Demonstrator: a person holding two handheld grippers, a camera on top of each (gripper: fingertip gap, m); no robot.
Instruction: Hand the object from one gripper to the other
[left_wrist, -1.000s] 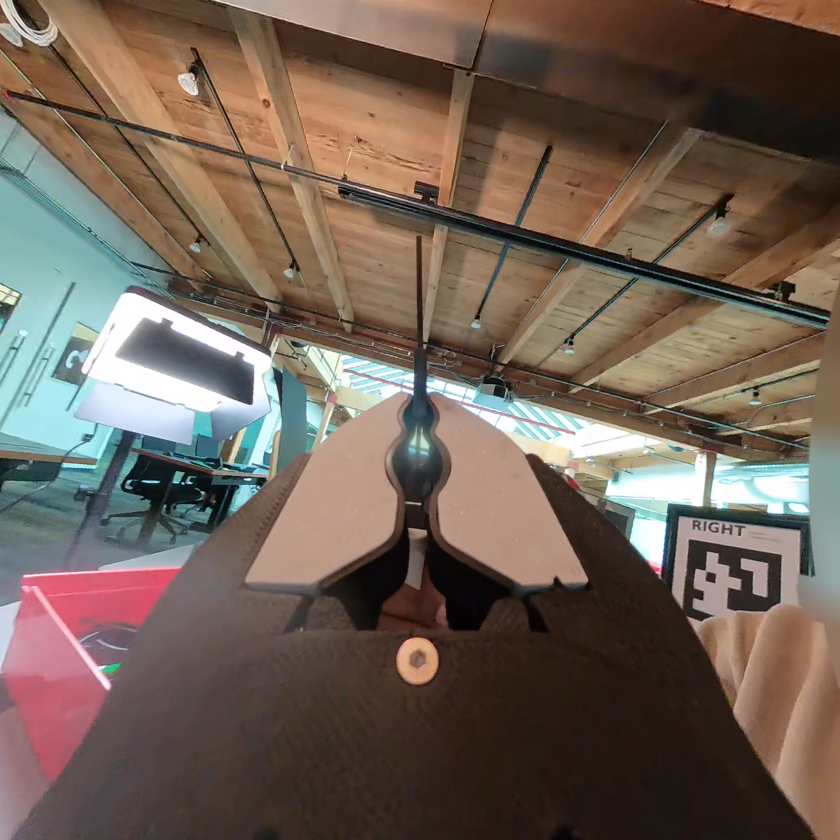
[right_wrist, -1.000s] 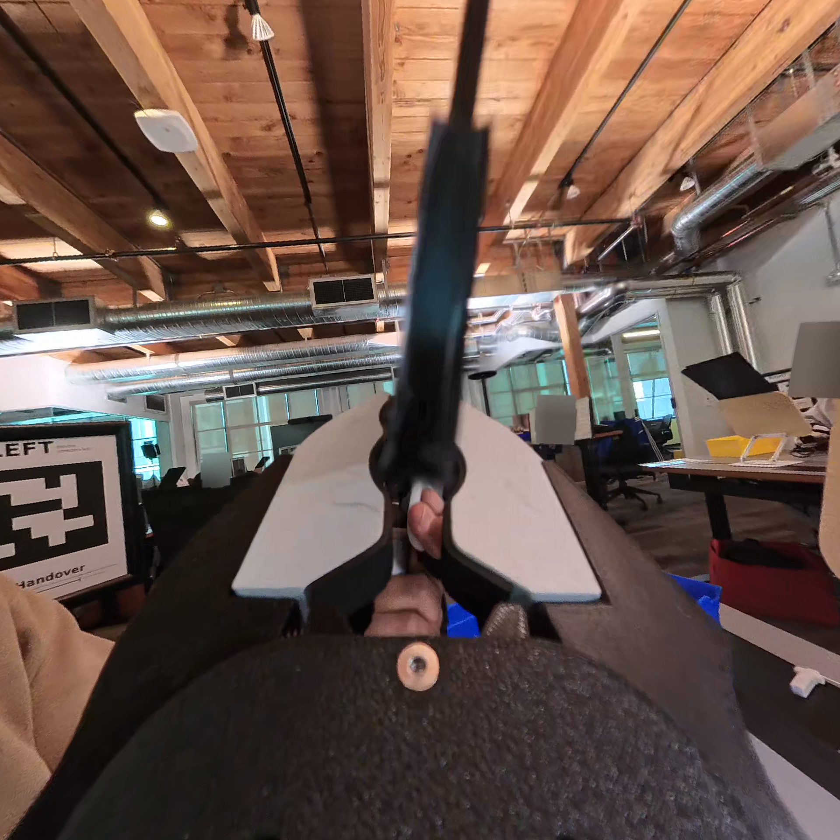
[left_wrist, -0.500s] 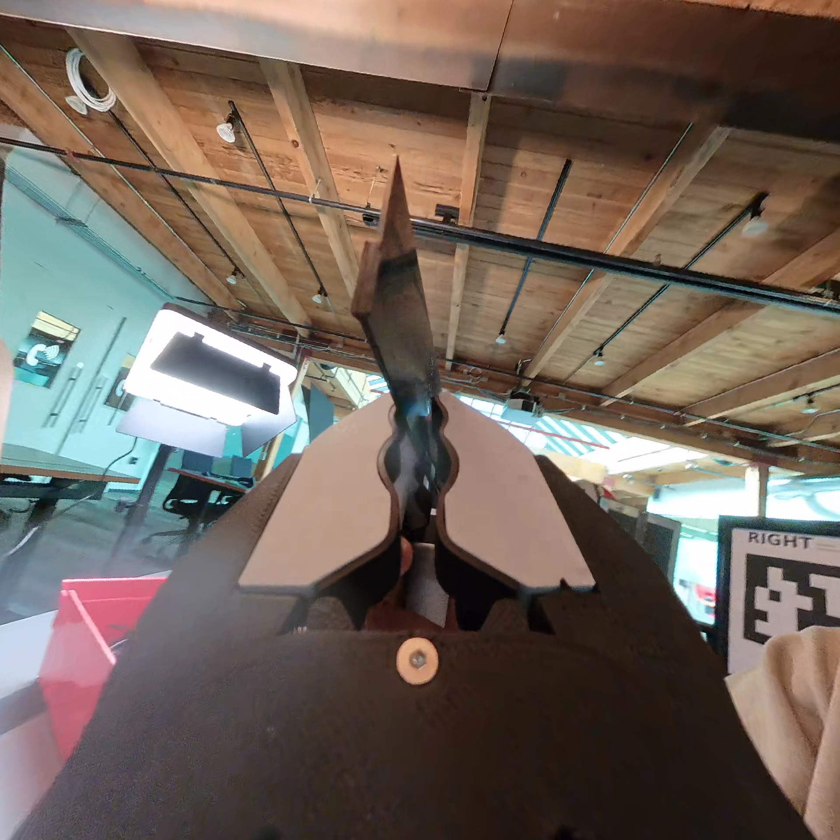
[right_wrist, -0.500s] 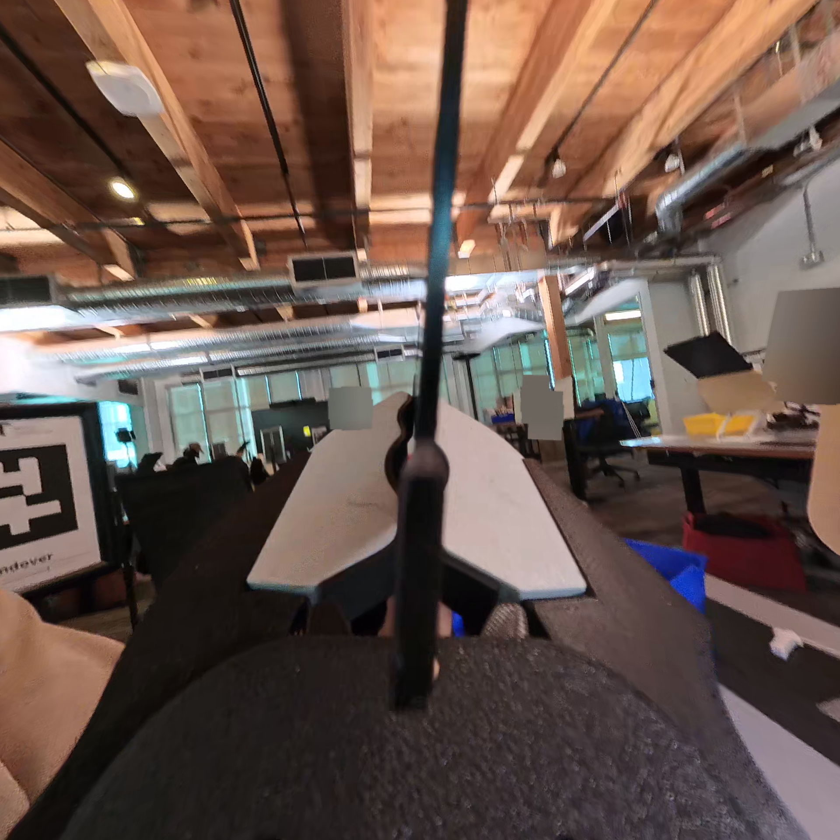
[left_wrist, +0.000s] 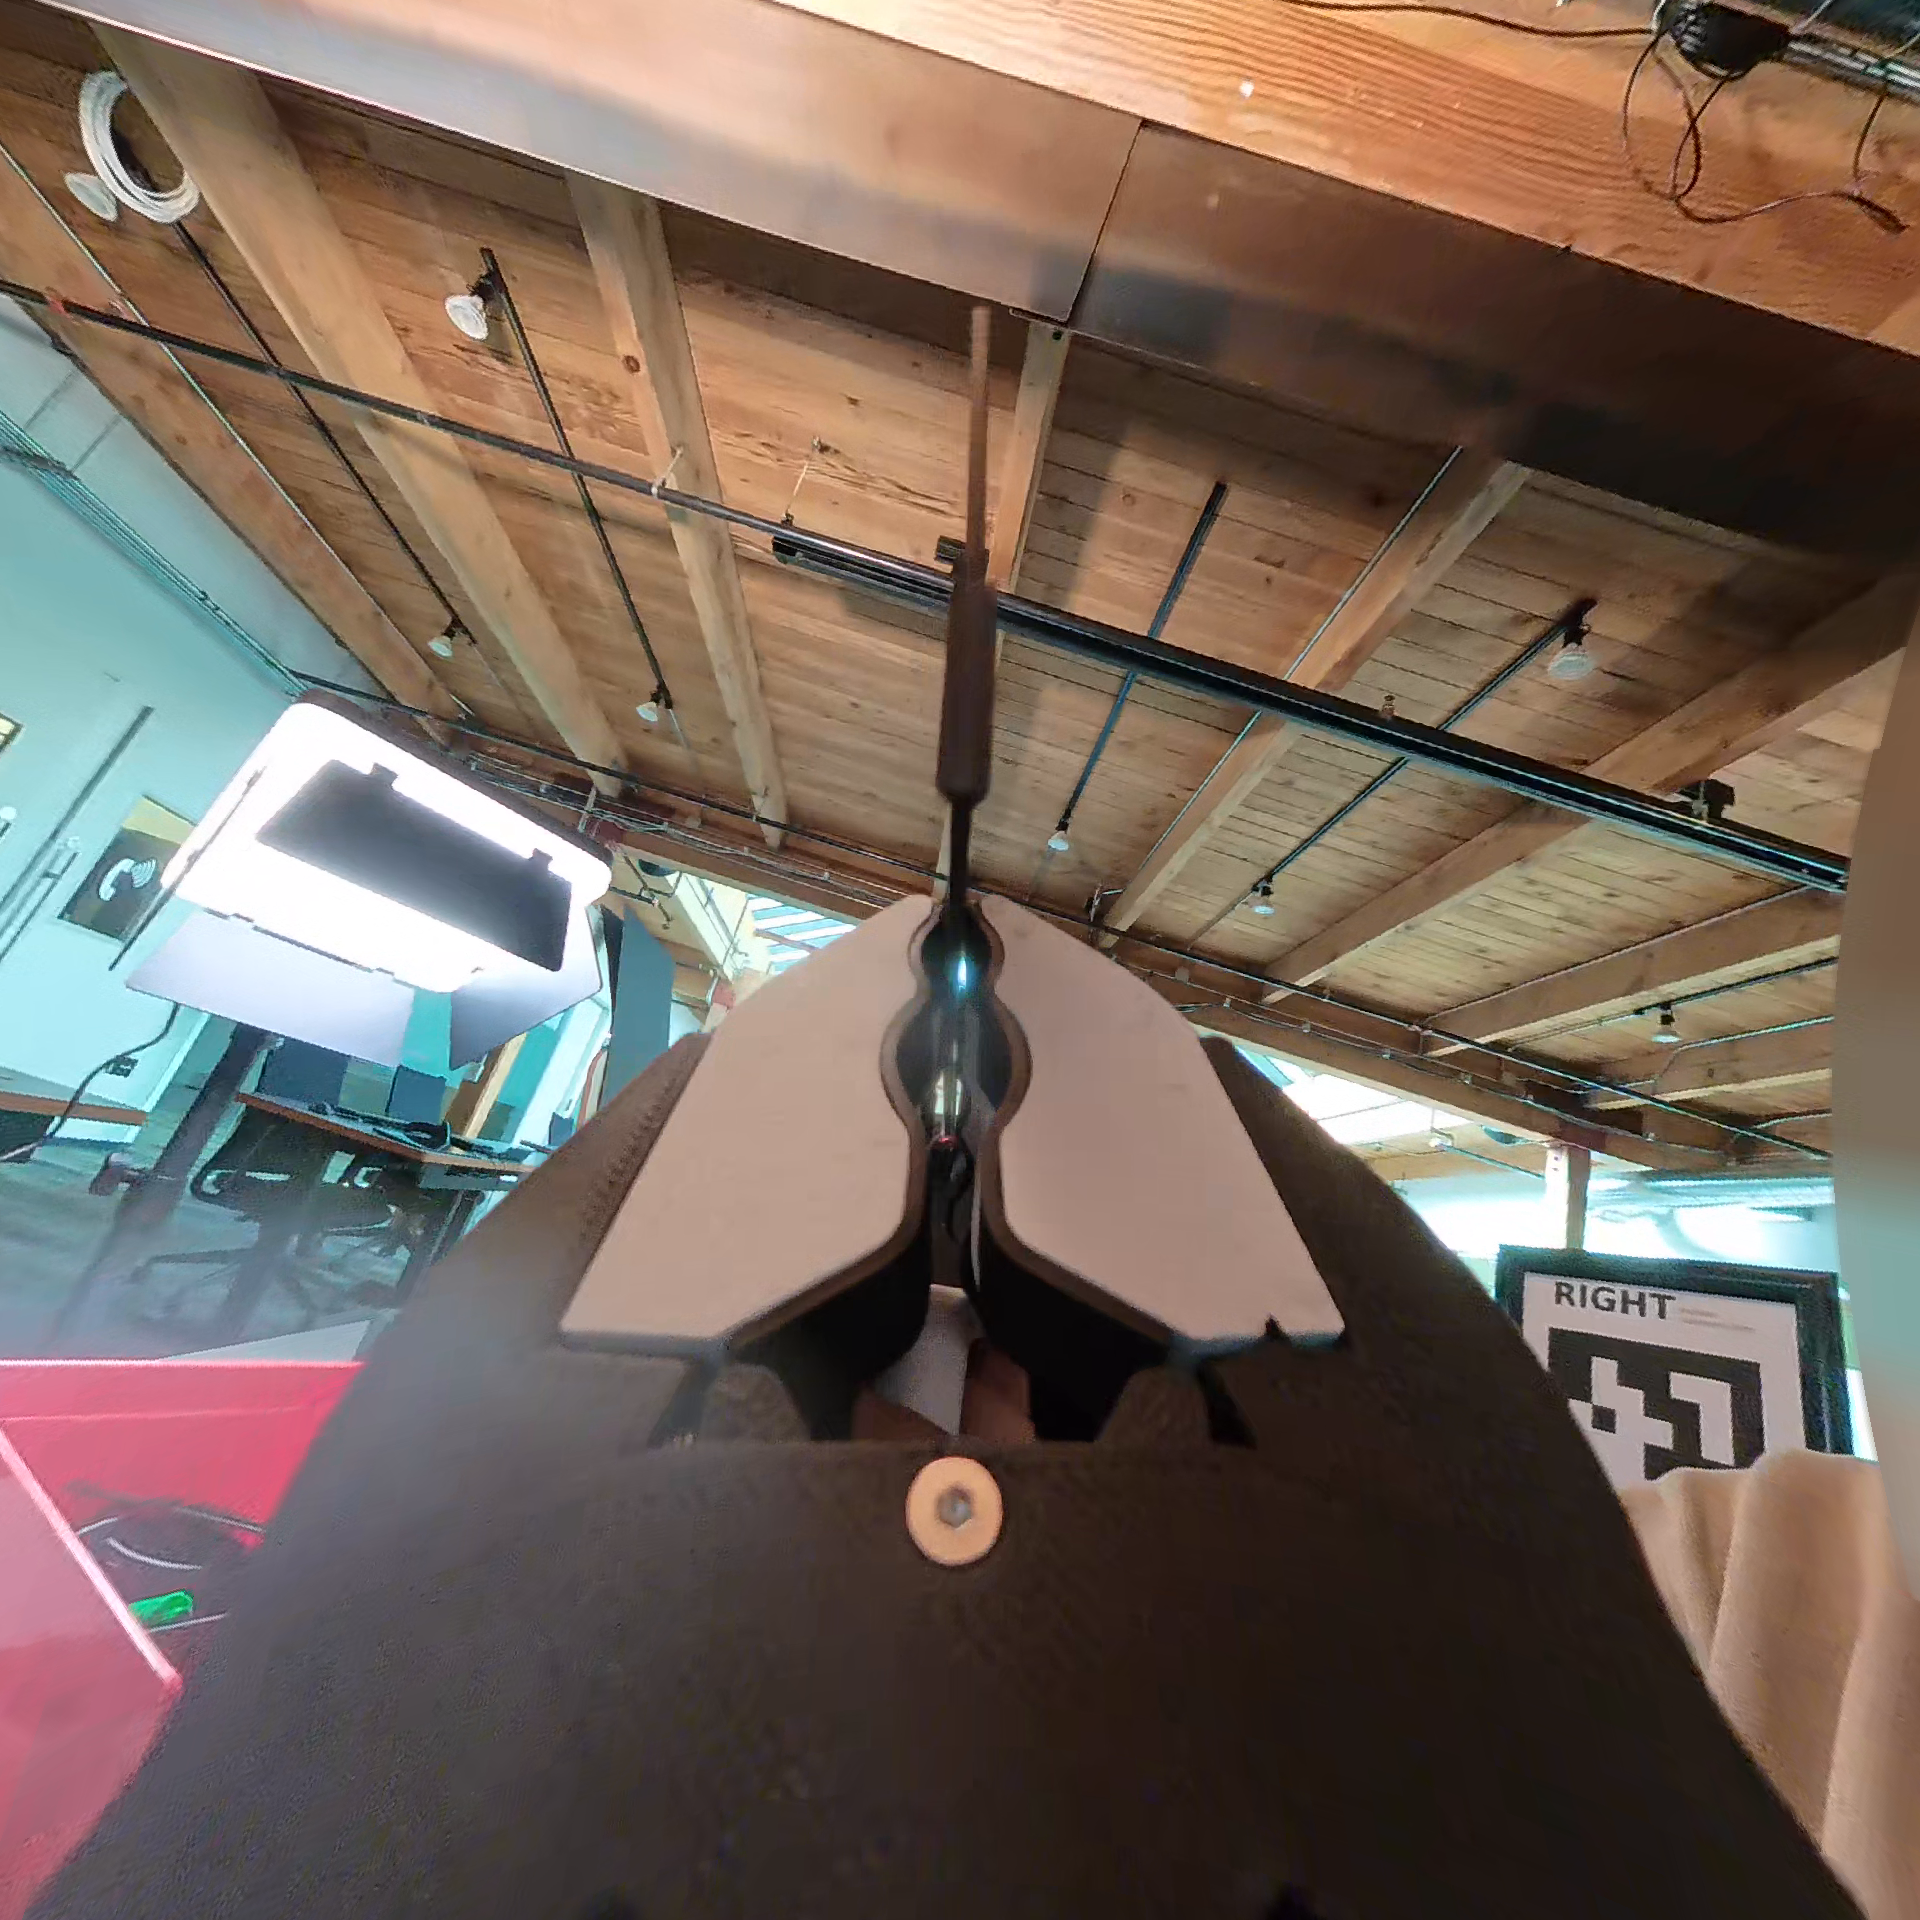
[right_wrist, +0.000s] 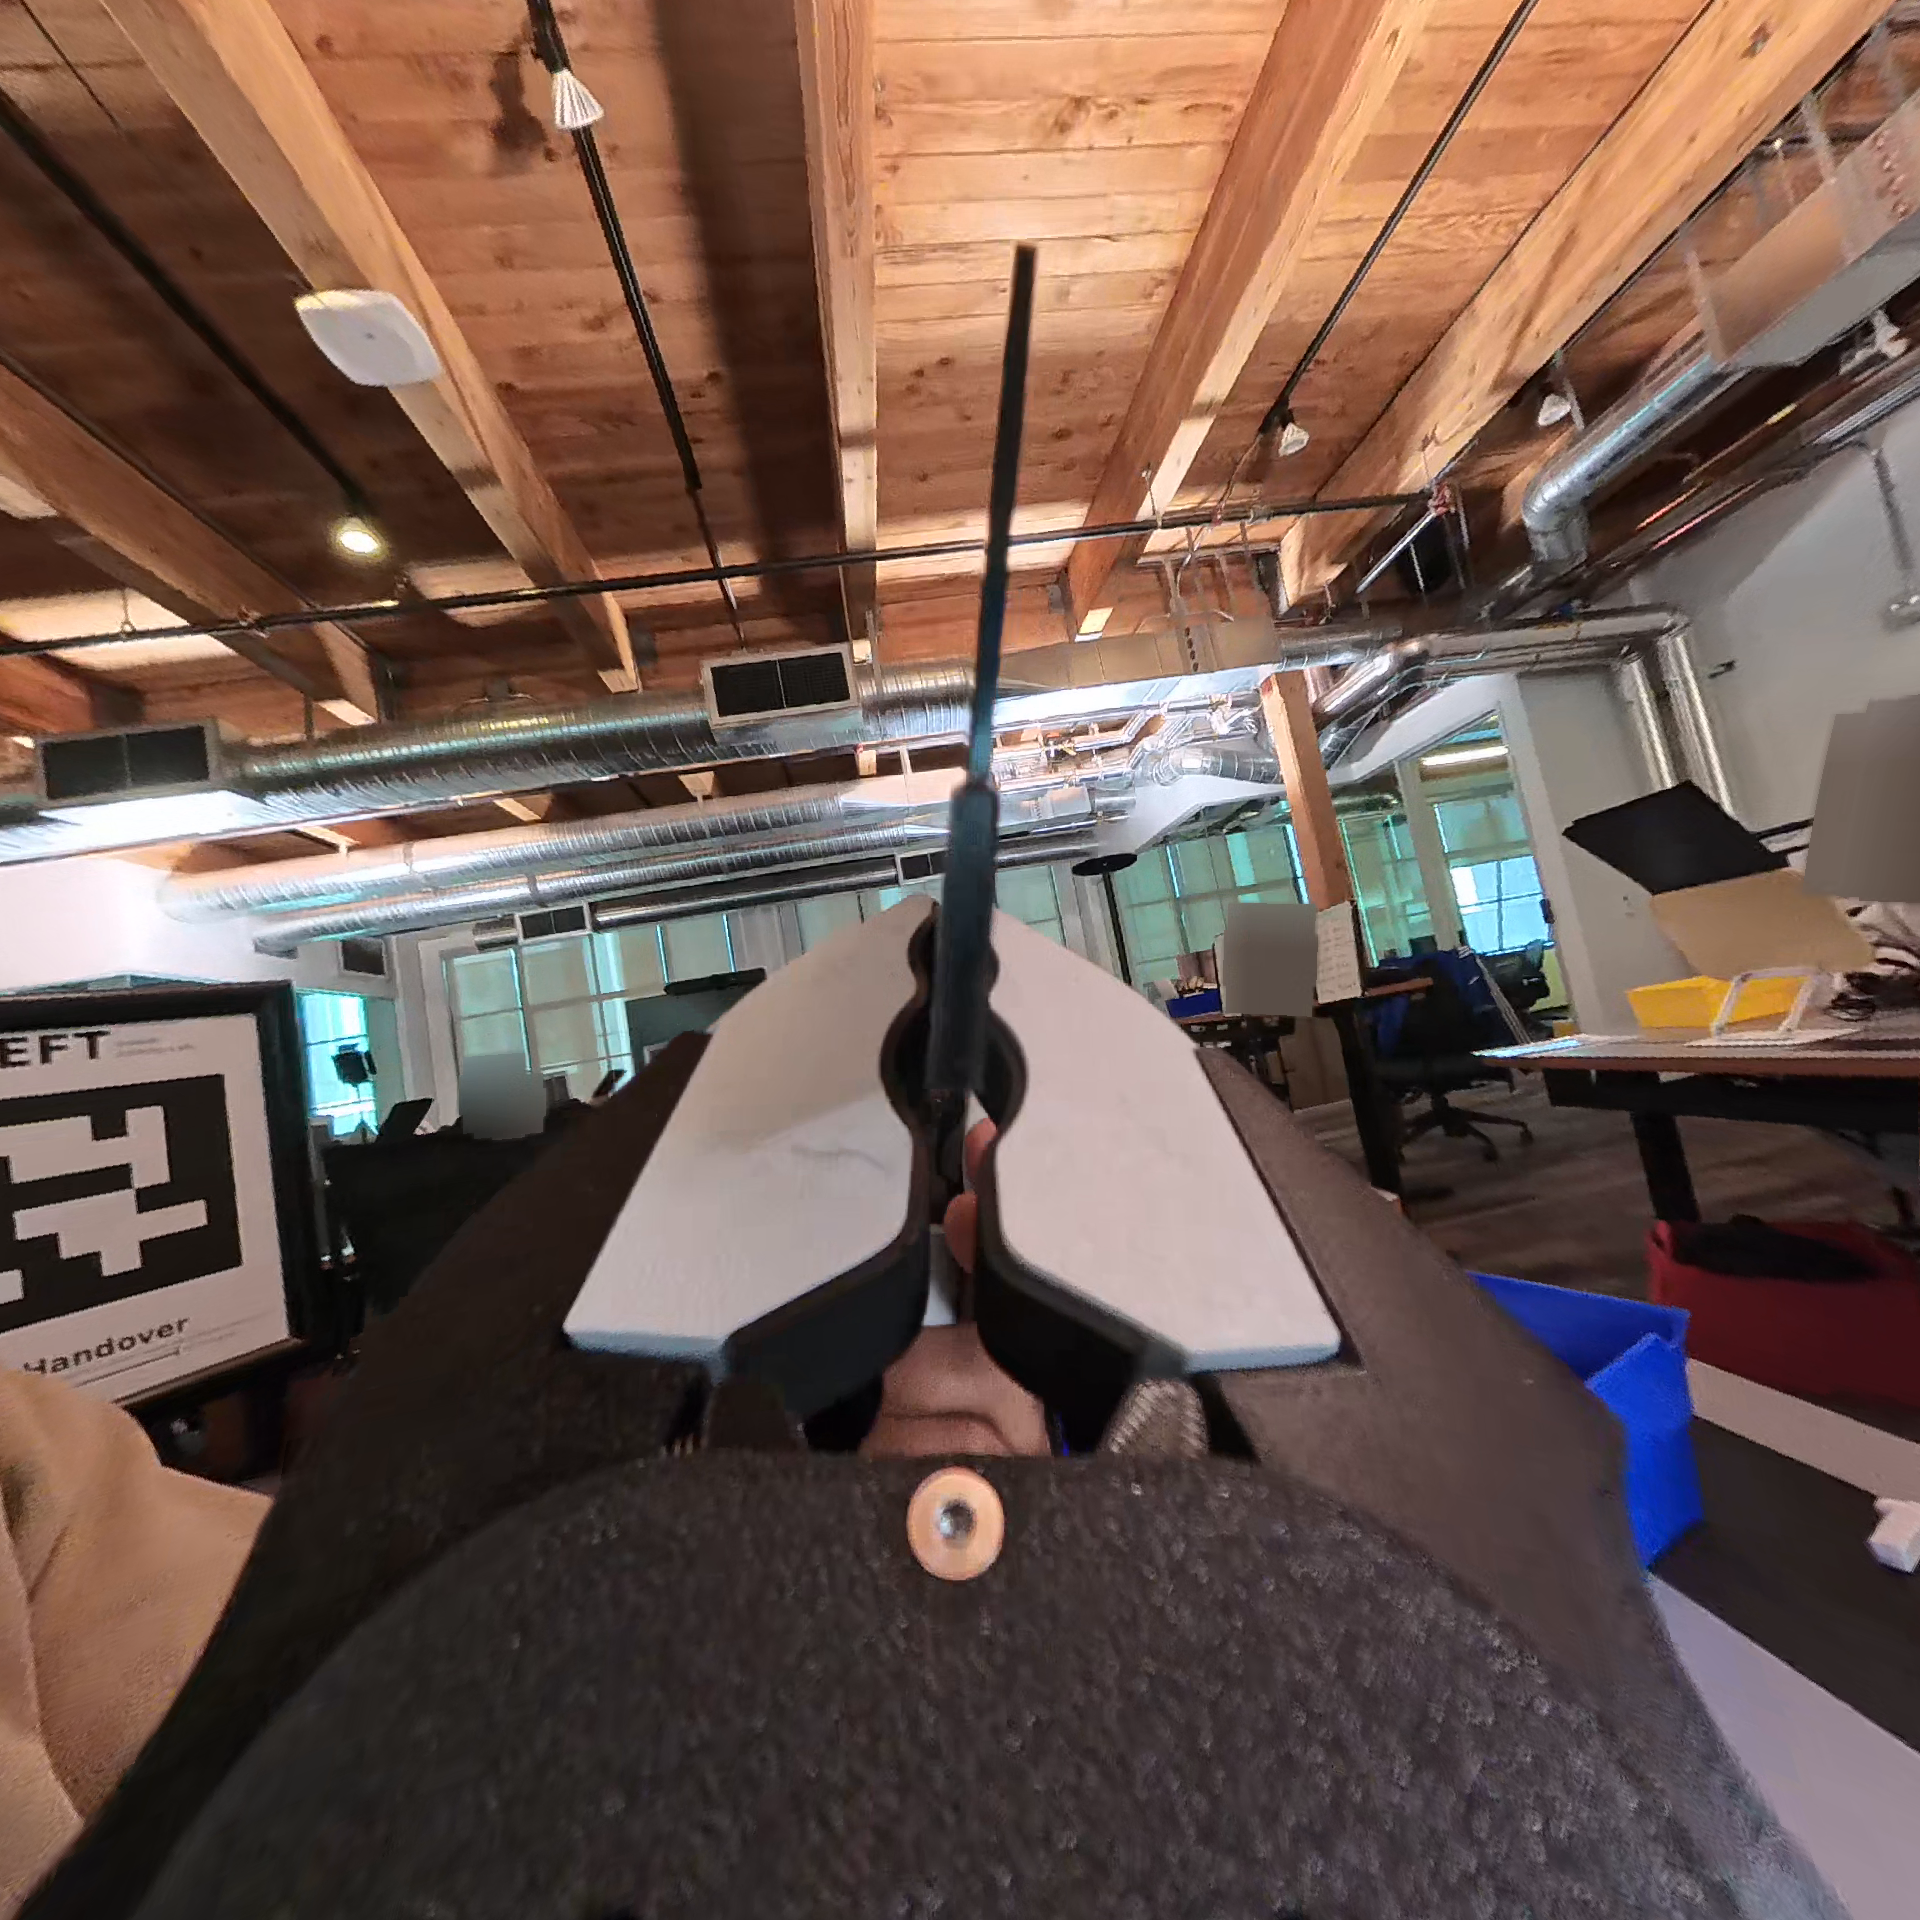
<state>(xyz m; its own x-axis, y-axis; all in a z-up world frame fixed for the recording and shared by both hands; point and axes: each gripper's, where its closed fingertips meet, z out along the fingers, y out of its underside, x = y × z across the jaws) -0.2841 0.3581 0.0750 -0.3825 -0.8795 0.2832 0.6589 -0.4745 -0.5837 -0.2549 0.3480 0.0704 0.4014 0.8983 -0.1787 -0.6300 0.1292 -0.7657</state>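
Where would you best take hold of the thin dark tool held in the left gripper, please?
Likely its thicker middle section, approached from the side: the thin dark tool sticks straight out of the shut left gripper, leaving that section free.

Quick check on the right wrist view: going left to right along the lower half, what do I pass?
Beige sleeve → framed marker sign → right hand-held gripper shut on a thin dark tool → blue bin → red bin.

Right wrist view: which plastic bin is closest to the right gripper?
The blue plastic bin, just right of the right gripper. The red plastic bin sits farther back, the yellow plastic bin on the far table.
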